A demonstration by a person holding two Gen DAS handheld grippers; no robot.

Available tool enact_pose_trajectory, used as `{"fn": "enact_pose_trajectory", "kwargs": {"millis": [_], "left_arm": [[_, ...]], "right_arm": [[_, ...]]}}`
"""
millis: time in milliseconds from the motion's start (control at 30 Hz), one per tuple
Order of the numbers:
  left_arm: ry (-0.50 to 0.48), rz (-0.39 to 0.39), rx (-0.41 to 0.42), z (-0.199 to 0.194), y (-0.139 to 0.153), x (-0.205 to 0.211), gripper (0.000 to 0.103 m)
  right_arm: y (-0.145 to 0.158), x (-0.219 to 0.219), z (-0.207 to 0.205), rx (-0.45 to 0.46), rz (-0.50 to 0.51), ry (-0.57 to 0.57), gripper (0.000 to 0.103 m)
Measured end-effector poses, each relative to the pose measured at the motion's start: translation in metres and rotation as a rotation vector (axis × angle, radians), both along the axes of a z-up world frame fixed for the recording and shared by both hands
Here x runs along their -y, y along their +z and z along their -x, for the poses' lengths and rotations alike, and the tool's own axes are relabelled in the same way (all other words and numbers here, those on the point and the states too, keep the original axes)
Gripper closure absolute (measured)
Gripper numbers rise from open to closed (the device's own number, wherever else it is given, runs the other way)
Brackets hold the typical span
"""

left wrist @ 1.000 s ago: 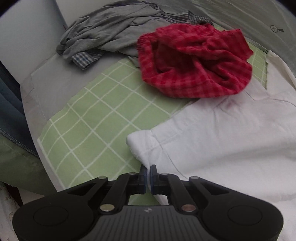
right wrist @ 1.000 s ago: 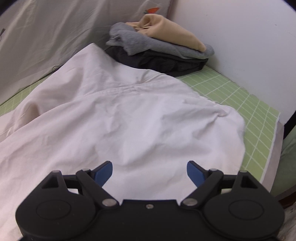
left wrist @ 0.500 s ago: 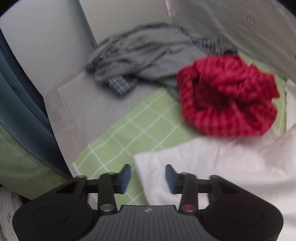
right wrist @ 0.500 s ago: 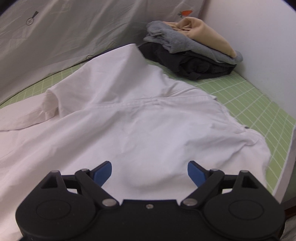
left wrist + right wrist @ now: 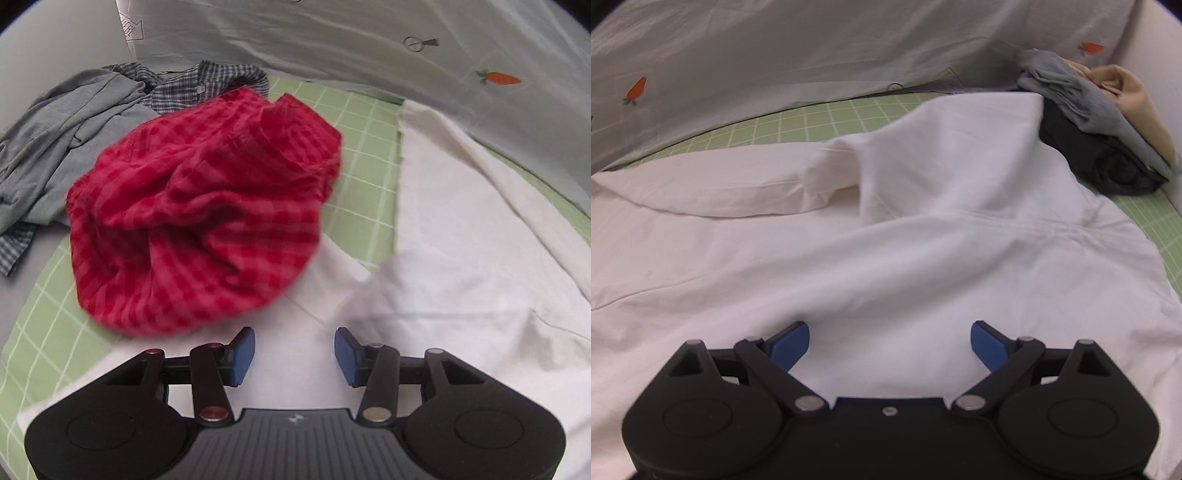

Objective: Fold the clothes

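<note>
A white shirt (image 5: pixel 461 258) lies spread over the green grid mat (image 5: pixel 362 140). My left gripper (image 5: pixel 294 343) hovers over the shirt's left part, jaws apart, with nothing between the blue pads (image 5: pixel 242 354). A crumpled red checked garment (image 5: pixel 199 221) rests just ahead and left of it, overlapping the shirt's edge. In the right wrist view the same white shirt (image 5: pixel 886 240) fills the middle, one sleeve folded across it. My right gripper (image 5: pixel 890 332) stands wide open above the cloth and grips nothing.
A grey garment (image 5: pixel 74 122) and a blue checked shirt (image 5: pixel 207 81) are heaped at the far left. A stack of folded clothes (image 5: pixel 1108 122) sits at the far right. A pale sheet with carrot prints (image 5: pixel 775 44) walls the back.
My left gripper has opened, let go of the white shirt's edge and swung right over the shirt. The right gripper has swung left across the shirt, so the folded stack sits nearer the view's right edge.
</note>
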State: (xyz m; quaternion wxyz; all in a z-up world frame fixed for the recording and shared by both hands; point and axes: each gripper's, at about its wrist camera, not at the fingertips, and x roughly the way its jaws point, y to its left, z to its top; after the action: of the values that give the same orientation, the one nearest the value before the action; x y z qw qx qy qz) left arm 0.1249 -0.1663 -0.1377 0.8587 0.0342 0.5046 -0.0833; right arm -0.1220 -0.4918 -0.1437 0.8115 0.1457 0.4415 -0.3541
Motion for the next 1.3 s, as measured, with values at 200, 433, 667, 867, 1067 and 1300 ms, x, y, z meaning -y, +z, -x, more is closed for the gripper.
{"fn": "enact_pose_trajectory", "kwargs": {"millis": [200, 433, 667, 867, 1067, 1300], "left_arm": [[0.15, -0.004, 0.026, -0.059, -0.009, -0.038, 0.052], [0.292, -0.006, 0.102, -0.131, -0.013, -0.093, 0.054], [0.352, -0.049, 0.186, -0.208, -0.023, -0.137, 0.061], [0.255, -0.056, 0.092, -0.207, -0.018, -0.116, 0.054], [-0.008, 0.059, 0.007, -0.128, -0.014, -0.085, 0.035], [-0.168, 0.16, -0.019, -0.07, -0.017, -0.066, 0.022]], "right_arm": [[-0.004, -0.004, -0.016, -0.049, 0.031, -0.023, 0.008], [-0.014, 0.001, -0.035, -0.108, 0.021, -0.093, 0.007], [-0.012, -0.001, -0.058, -0.162, 0.071, -0.09, 0.007], [-0.004, -0.01, -0.072, -0.143, 0.087, -0.045, 0.007], [-0.003, -0.028, -0.088, -0.116, 0.071, 0.024, 0.007], [-0.002, -0.044, -0.095, -0.104, 0.071, 0.108, 0.007]]}}
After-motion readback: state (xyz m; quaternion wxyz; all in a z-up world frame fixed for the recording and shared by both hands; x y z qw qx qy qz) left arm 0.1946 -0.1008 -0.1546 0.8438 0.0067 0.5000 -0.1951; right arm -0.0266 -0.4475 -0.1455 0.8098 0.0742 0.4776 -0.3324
